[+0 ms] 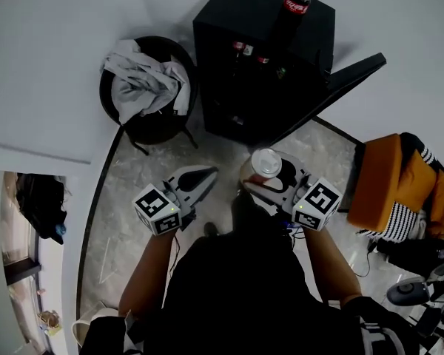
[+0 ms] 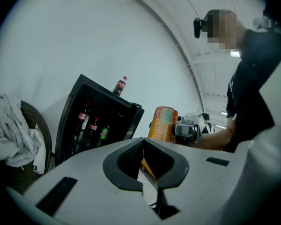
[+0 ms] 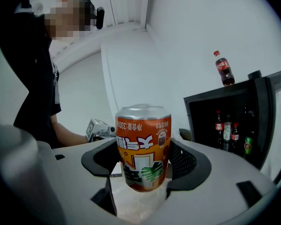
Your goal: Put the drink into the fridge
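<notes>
An orange drink can [image 1: 266, 163] [image 3: 143, 149] stands upright between the jaws of my right gripper [image 1: 268, 173] [image 3: 143, 165], which is shut on it. The can [image 2: 163, 123] also shows in the left gripper view, beyond the jaws. A black mini fridge [image 1: 240, 21] [image 3: 210, 102] [image 2: 84, 95] stands ahead on the floor with its door [image 1: 344, 80] swung open to the right. Several bottles [image 3: 227, 130] [image 2: 86, 123] stand inside it. A cola bottle [image 1: 294, 4] [image 3: 223, 69] rests on its top. My left gripper [image 1: 201, 176] [image 2: 144, 149] is held beside the right one, shut with nothing in it.
A dark round basket [image 1: 107, 98] with grey-white clothes [image 1: 144, 83] stands left of the fridge against the wall. An orange seat [image 1: 385, 183] with striped cloth is at the right. Cables and gear lie at the lower right. The floor is pale marble [image 1: 126, 220].
</notes>
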The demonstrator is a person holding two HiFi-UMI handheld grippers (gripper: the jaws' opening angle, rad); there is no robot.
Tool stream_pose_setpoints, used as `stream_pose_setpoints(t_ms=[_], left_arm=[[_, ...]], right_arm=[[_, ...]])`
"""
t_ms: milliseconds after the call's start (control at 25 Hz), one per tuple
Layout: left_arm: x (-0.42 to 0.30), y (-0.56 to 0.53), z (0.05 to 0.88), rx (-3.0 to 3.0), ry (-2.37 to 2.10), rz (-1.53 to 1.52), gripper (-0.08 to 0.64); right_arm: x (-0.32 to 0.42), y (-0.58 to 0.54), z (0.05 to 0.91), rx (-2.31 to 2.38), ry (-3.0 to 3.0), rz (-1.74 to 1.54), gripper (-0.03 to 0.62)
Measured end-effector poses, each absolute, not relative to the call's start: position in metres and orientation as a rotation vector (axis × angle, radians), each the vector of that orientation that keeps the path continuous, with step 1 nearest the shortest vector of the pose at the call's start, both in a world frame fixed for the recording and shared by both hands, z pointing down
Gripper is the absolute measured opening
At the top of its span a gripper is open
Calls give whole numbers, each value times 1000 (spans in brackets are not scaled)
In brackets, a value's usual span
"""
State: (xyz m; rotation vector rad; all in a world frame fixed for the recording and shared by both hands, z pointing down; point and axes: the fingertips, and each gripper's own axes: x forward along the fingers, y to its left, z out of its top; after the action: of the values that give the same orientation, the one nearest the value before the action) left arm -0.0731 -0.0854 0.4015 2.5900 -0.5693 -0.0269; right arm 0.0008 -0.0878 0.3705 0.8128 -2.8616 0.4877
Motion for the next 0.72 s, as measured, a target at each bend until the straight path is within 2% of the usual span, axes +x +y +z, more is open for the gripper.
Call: stream_pose_setpoints(t_ms=[360, 720], left_arm=[[-24, -185, 377, 2570, -667, -46, 11], [-38, -246, 411, 2517, -652, 7, 11]], right_arm=[[27, -189, 358, 697, -2907, 330, 324], [10, -270, 395, 773, -2871, 257, 324]])
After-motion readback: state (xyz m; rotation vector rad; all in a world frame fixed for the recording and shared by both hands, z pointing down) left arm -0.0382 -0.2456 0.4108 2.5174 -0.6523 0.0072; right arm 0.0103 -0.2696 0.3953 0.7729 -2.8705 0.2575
